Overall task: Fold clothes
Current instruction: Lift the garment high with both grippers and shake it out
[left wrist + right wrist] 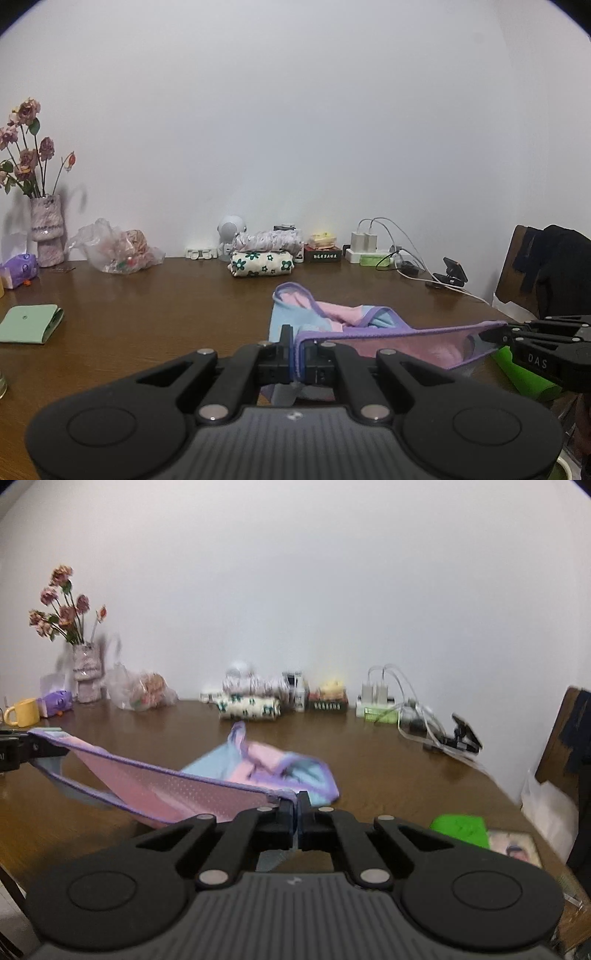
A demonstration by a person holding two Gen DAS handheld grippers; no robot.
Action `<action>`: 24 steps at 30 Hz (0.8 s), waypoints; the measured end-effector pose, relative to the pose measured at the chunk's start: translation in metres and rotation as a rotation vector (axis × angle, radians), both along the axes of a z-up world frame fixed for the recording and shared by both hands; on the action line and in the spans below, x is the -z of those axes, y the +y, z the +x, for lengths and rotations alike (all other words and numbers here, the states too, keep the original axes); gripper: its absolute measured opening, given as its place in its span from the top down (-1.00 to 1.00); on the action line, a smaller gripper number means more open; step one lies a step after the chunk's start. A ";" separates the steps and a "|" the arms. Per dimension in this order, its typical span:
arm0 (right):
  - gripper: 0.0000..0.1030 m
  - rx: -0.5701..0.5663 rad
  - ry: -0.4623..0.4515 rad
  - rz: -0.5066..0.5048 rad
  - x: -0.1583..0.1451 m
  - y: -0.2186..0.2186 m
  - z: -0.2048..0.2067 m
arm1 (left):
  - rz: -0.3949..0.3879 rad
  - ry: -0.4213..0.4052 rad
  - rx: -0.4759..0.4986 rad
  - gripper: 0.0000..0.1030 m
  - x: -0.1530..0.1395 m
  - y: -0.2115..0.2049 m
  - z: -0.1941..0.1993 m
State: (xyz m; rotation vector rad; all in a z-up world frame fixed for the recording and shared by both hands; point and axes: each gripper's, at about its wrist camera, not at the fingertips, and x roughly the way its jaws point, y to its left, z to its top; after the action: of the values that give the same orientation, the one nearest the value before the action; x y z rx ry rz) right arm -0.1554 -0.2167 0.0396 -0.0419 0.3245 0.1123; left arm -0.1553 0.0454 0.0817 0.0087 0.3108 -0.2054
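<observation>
Two folded pieces already sit on the tabletop (147, 295) — a green folded cloth (31, 324) at the left edge and a flowered bundle (261, 263) with a paler one on top of it by the back wall. By that reckoning part of the pile is done. The pastel garment (325, 317) in hand is barely started: no fold is laid in it yet.

The left gripper (297, 354) is pressed together on the purple hem at one end. The right gripper (297, 812) is likewise pinching the hem at the other end. Between them the edge is stretched in a shallow sag above the wood, while the rest of the garment lies rumpled on the tabletop just beyond.

It is thin, soft cloth in blocks of pink and pale blue, bound in purple trim; the lifted pink panel shows a fine dotted mesh. It looks limp — likely to droop and bunch wherever it is not held.
</observation>
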 end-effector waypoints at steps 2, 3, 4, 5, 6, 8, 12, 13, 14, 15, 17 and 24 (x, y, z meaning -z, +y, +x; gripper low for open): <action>0.96 -0.008 0.005 -0.023 0.000 0.001 -0.001 | -0.002 0.007 -0.001 0.96 0.001 0.000 -0.002; 0.97 -0.015 0.010 -0.033 0.000 0.001 -0.001 | -0.003 0.010 -0.002 0.96 0.001 0.000 -0.002; 0.97 -0.022 0.013 -0.039 0.000 0.002 0.000 | -0.003 0.012 -0.003 0.96 0.000 0.001 -0.003; 0.97 -0.027 0.011 -0.038 -0.002 0.002 0.000 | -0.008 0.011 -0.004 0.96 -0.001 0.002 -0.002; 0.97 -0.033 0.009 -0.037 -0.005 0.002 0.001 | -0.015 0.008 -0.004 0.96 -0.003 0.004 -0.001; 0.98 -0.046 0.005 -0.040 -0.011 0.002 0.003 | -0.022 -0.001 0.010 0.96 -0.016 0.006 0.004; 0.98 -0.135 -0.047 0.004 -0.086 -0.013 0.004 | -0.094 -0.147 0.098 0.96 -0.097 0.020 -0.007; 0.98 -0.164 -0.097 0.000 -0.114 -0.018 -0.003 | -0.097 -0.211 0.123 0.96 -0.122 0.022 -0.015; 0.98 -0.183 -0.156 -0.024 -0.144 -0.020 -0.013 | -0.105 -0.261 0.153 0.96 -0.147 0.026 -0.023; 0.98 -0.198 -0.216 -0.047 -0.172 -0.023 -0.022 | -0.112 -0.311 0.183 0.96 -0.173 0.030 -0.030; 0.97 -0.207 -0.332 -0.082 -0.224 -0.026 -0.044 | -0.126 -0.380 0.238 0.96 -0.216 0.037 -0.043; 0.97 -0.215 -0.554 -0.136 -0.319 -0.019 -0.082 | -0.083 -0.478 0.255 0.95 -0.294 0.047 -0.040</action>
State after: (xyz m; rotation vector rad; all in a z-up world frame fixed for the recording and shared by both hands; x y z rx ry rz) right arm -0.2376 -0.2353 0.3591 -0.2386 -0.2285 0.2841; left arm -0.1949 0.0929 0.3760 0.0149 -0.1778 -0.4596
